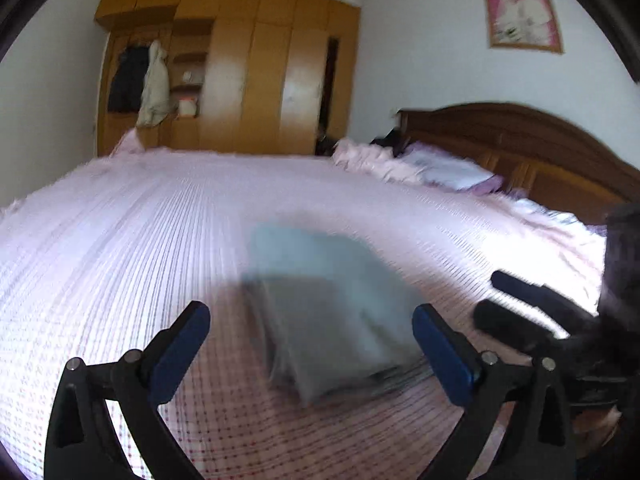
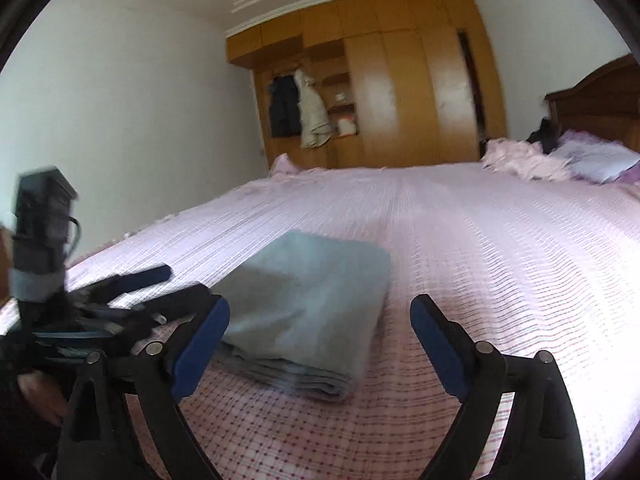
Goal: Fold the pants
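Observation:
The grey-blue pants lie folded into a thick rectangular stack on the pink bedspread. My left gripper hovers above the near side of the stack, jaws wide apart, touching nothing. In the right wrist view the same pants sit just ahead of my right gripper, which is open and holds nothing. The right gripper shows at the right edge of the left view, and the left gripper at the left edge of the right view, both beside the stack.
The pink bedspread covers a wide bed. Pillows and a bunched blanket lie by the wooden headboard at the right. A wooden wardrobe with hanging clothes stands behind the bed.

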